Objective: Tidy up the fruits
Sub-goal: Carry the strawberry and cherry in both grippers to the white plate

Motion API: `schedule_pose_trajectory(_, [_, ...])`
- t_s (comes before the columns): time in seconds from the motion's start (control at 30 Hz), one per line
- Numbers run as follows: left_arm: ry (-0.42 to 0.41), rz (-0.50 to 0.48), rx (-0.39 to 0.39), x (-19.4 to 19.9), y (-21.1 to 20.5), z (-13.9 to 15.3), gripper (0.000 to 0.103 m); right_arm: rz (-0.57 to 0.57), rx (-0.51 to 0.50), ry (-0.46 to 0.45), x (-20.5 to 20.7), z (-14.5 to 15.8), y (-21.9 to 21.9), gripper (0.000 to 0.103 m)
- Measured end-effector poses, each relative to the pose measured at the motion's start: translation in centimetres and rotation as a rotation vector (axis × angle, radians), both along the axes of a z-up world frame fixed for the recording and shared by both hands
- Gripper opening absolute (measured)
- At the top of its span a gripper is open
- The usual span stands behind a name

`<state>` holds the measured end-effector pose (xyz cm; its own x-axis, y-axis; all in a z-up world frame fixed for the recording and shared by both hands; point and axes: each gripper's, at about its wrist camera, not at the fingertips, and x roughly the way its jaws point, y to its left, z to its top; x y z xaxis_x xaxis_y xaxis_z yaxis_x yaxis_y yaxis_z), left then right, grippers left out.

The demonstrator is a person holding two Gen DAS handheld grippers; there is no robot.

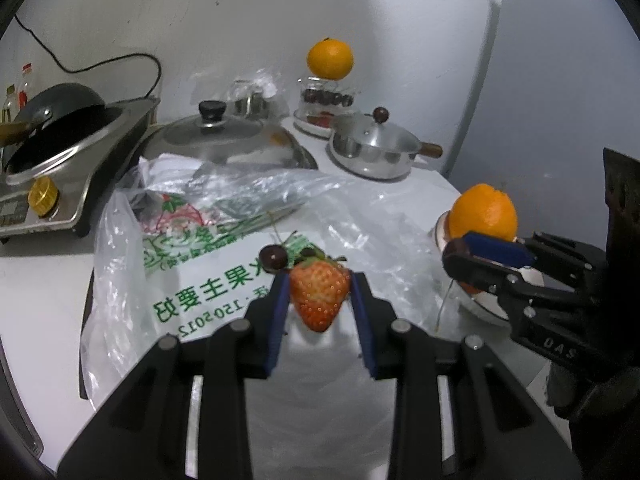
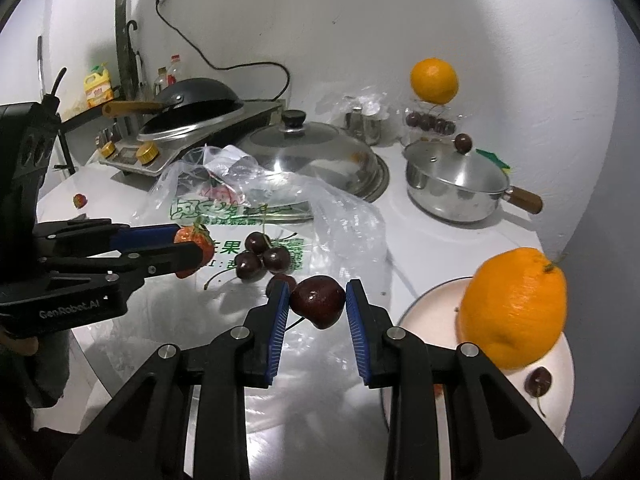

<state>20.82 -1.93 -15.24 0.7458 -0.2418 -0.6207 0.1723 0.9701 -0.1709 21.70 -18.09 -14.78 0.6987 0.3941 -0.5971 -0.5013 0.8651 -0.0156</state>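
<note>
My left gripper (image 1: 319,294) is shut on a pale red strawberry (image 1: 319,300), held above a clear plastic bag with green print (image 1: 200,280); it also shows in the right wrist view (image 2: 192,250). A cherry (image 1: 273,258) lies just beyond it. My right gripper (image 2: 317,300) is shut on a dark cherry (image 2: 318,300) above the table; it also shows in the left wrist view (image 1: 486,258). Three loose cherries (image 2: 262,256) lie on the bag. An orange (image 2: 514,306) and a cherry (image 2: 538,382) rest on a white plate (image 2: 424,308) at right.
A lidded steel saucepan (image 2: 456,184), a large pan lid (image 2: 312,148), a wok on a stove (image 2: 192,100), and a glass jar of cherries (image 2: 430,120) topped by an orange (image 2: 434,80) stand at the back. A small strawberry (image 2: 79,200) lies far left.
</note>
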Motion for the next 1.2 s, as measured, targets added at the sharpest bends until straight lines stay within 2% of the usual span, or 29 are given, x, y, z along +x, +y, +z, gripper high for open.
schedule_pose_trajectory(0.63, [-0.029,-0.070,0.017,-0.5,-5.8,1.9,0.032,-0.106,0.034,-0.041,-1.5,1.5,-6.9,0.032])
schedule_pose_trajectory(1.2, [0.003,-0.192,0.043,0.2,-13.3,1.2,0.032,-0.212,0.051,-0.002,-1.7,-0.4,-14.1,0.031])
